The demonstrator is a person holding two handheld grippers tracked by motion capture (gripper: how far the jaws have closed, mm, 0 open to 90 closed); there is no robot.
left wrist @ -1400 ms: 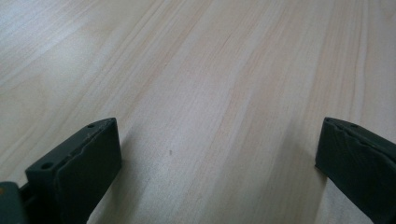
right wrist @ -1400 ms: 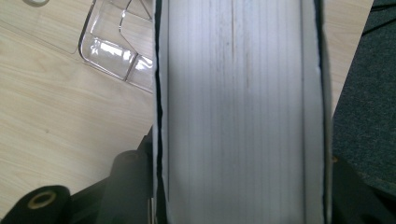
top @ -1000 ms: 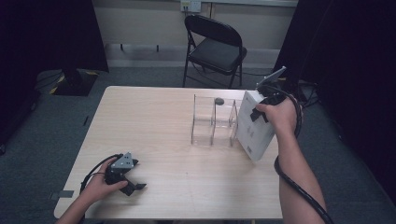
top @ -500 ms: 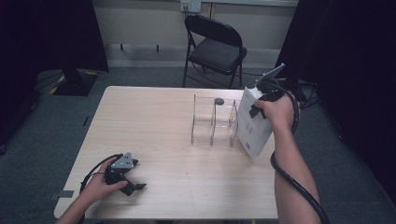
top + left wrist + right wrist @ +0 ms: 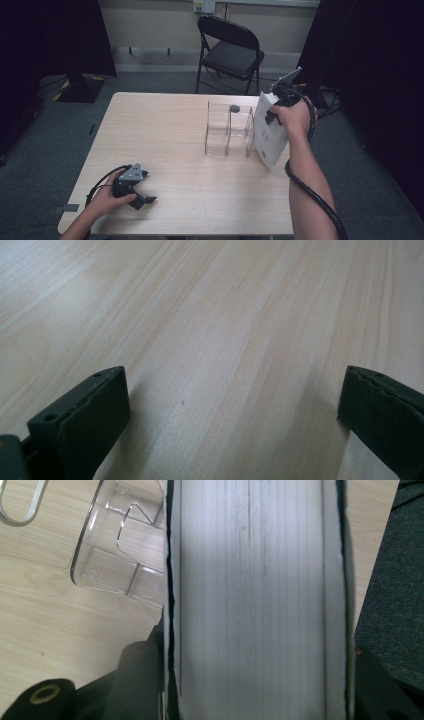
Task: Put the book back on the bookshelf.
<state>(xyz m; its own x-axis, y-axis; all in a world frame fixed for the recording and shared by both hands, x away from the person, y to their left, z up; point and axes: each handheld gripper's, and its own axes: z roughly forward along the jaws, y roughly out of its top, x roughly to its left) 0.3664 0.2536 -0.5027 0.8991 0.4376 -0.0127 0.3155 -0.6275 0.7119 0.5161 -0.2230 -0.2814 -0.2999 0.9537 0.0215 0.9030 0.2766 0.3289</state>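
- My right gripper [image 5: 272, 112] is clamped on a thick white book [image 5: 270, 132]. Its two black jaws press on the book's two covers, one on each side.
- In the right gripper view I look down the page edge of the book [image 5: 255, 595]. The pages are white with faint grey lines, and the jaws hug them from both sides.
- I hold the book up in the air, tilted, with its low corner pointing down at the table [image 5: 165, 125].
- The book is just beside the clear plastic rack [image 5: 227, 131], on the rack's right side. I cannot tell if the book touches the rack.
- The rack stands upright on the table and has slots split by clear walls. In the right gripper view a corner of the rack [image 5: 117, 545] shows next to the book.
- A small dark thing [image 5: 234, 107] sits at the top back of the rack. It is too small for me to tell what it is.
- My left gripper [image 5: 142, 199] rests on the table, far from the rack, down near the table's front left corner. My left hand [image 5: 107, 200] is wrapped around it.
- Its jaws are spread wide apart with nothing between them, just bare wood [image 5: 235, 340].
- A black folding chair [image 5: 232, 50] stands behind the table, past the rack.
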